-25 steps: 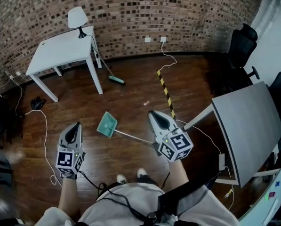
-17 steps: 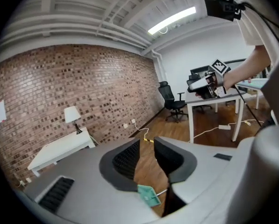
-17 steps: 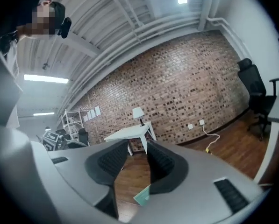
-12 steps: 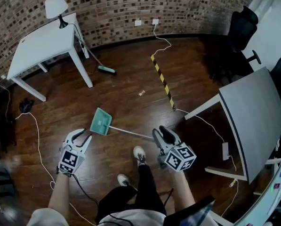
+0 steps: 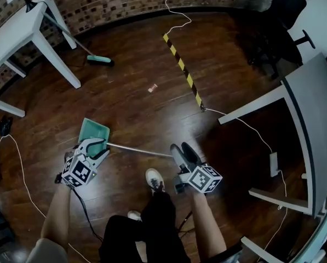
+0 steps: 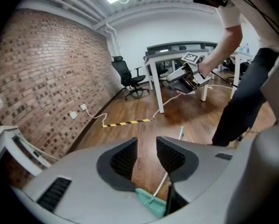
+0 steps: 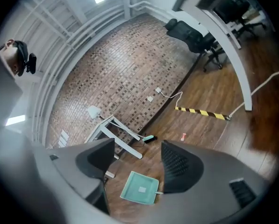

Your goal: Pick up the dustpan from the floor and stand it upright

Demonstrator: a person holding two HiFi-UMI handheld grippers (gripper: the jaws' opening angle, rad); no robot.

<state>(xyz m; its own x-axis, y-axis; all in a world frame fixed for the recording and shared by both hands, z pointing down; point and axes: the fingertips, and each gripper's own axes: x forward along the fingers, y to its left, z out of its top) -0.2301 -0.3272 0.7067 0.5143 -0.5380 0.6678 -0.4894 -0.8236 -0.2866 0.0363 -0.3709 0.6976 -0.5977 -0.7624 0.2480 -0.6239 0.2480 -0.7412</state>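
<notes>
dustpan (image 5: 93,130) lies flat on the floor (image 5: 141,108), pan at left, handle (image 5: 138,150) running right. left gripper (image 5: 97,144) sits over the pan's near edge where the handle joins. Its jaws are opening, partly apart, with the handle root below the gap and the pads not pressing it. shoe (image 5: 154,179) is just below mid-handle. right gripper (image 5: 180,147) is at the handle's far end, jaws opening, wide apart, clamped on nothing. can't tell if the handle tip is between them.

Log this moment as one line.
dustpan: flat on floor | left gripper: jaws opening, empty, near pan end | right gripper: jaws opening, empty, near handle end
</notes>
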